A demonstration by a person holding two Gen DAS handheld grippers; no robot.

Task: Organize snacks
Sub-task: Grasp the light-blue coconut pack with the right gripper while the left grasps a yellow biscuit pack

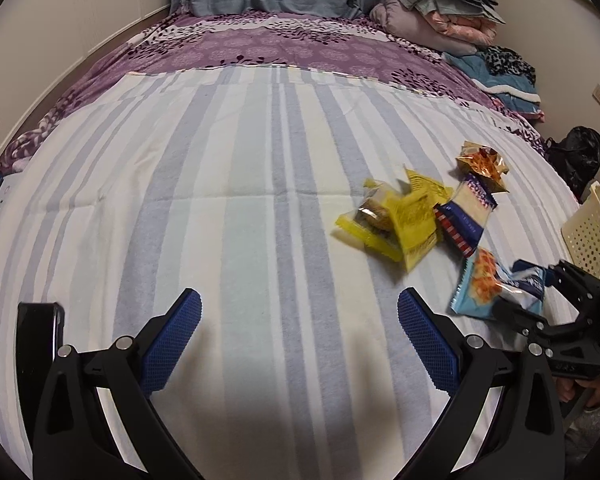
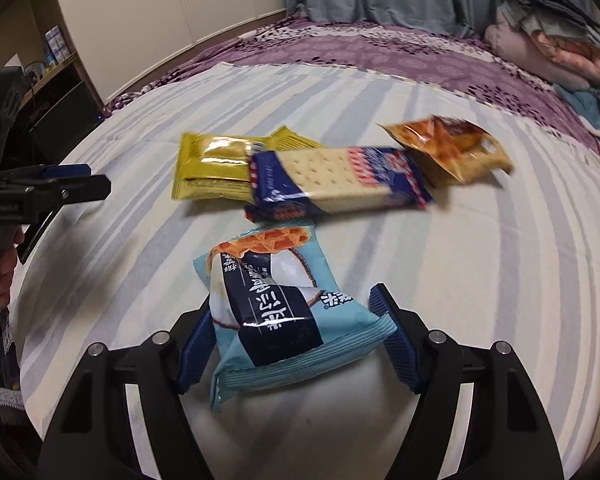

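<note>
Snack pack in hand: light-blue packet (image 2: 272, 312) lies between the blue pads of the right gripper (image 2: 296, 340); the left pad touches its edge, the right pad looks just clear, so a full pinch is not certain.
Why held so: I judge it is being taken by its crimped near end, to carry it to the cream perforated basket (image 1: 588, 236) at the right edge of the bed.
Left gripper (image 1: 300, 336): jaws spread wide, nothing between them, over bare striped sheet (image 1: 220, 200), probably waiting its turn.
Remaining pile: cracker pack (image 2: 336, 180) overlaps the yellow packets (image 2: 216, 172); orange bag (image 2: 452, 148) touches its far end.
Open room: broad clear sheet left of the pile.
Edges: purple floral cover (image 2: 380, 48) beyond, folded bedding (image 1: 440, 4) farthest.
</note>
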